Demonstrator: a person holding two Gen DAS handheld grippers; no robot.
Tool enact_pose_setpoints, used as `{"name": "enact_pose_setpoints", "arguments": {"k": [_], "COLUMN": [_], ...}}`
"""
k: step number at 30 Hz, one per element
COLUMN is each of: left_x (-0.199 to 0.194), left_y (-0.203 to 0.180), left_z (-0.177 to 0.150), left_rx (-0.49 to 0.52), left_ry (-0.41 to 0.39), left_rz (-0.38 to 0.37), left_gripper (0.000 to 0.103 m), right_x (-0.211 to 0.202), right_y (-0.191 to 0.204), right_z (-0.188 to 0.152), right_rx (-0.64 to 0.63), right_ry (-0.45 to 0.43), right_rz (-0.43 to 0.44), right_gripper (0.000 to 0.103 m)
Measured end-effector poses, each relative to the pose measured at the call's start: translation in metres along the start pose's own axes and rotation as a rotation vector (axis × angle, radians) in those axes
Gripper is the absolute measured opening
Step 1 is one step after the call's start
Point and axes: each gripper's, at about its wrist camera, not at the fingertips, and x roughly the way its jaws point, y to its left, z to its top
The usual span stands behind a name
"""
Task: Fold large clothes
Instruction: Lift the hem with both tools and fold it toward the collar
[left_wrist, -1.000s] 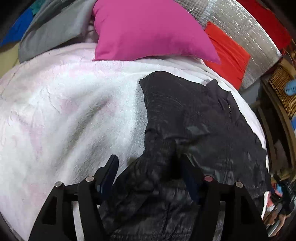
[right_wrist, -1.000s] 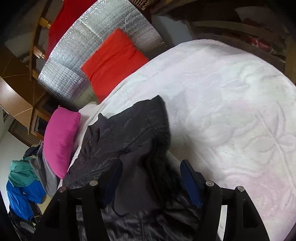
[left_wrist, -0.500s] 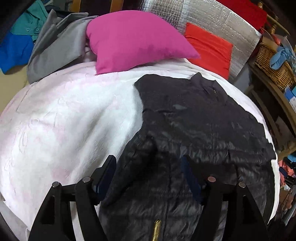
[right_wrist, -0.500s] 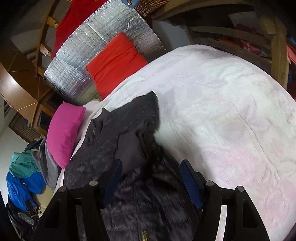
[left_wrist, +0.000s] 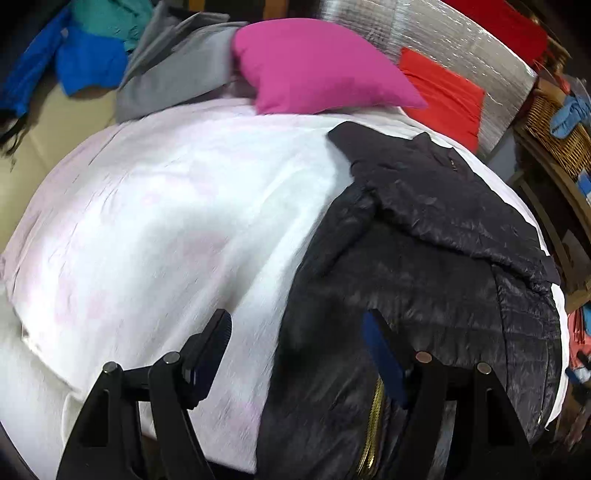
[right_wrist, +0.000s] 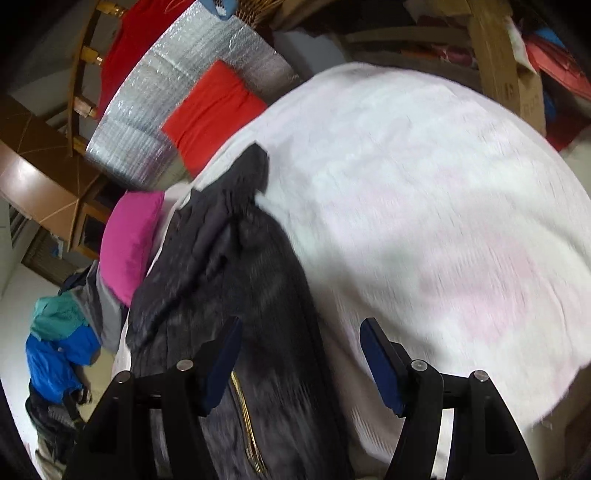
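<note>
A black quilted jacket (left_wrist: 424, 266) with a gold zipper (left_wrist: 373, 424) lies on a white bedspread (left_wrist: 166, 229), a sleeve folded across its upper part. My left gripper (left_wrist: 297, 332) is open and empty, above the jacket's near left edge. In the right wrist view the jacket (right_wrist: 236, 295) runs along the left of the bedspread (right_wrist: 424, 221). My right gripper (right_wrist: 299, 343) is open and empty, above the jacket's right edge near its hem. The zipper (right_wrist: 245, 417) shows by the left finger.
A magenta pillow (left_wrist: 317, 66) and a red cushion (left_wrist: 443, 96) lie at the head of the bed against a silver foil panel (left_wrist: 443, 33). Grey (left_wrist: 177, 74) and blue-teal (left_wrist: 85, 51) garments are piled at the back left. A wicker basket (left_wrist: 554, 122) stands right.
Both grippers have pulled back toward the foot of the bed and away from the jacket folds. More of the jacket, its zipper and the bedspread have come into view.
</note>
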Motion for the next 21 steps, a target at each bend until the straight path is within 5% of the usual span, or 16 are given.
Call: {"name": "enact_pose_setpoints", "arguments": {"k": [12, 21], "left_x": [-0.035, -0.041], "left_y": [0.015, 0.002], "left_z": [-0.089, -0.125], "left_rx": [-0.017, 0.015], "left_ry": [0.145, 0.199], "left_rz": [-0.061, 0.039], "left_gripper": [0.075, 0.082], "right_x": [-0.004, -0.011], "right_y": [-0.004, -0.006], "right_z": [-0.083, -0.081], "right_rx": [-0.156, -0.121], "right_ry": [0.236, 0.209], "right_rz": [0.004, 0.038], "right_gripper": [0.075, 0.075]}}
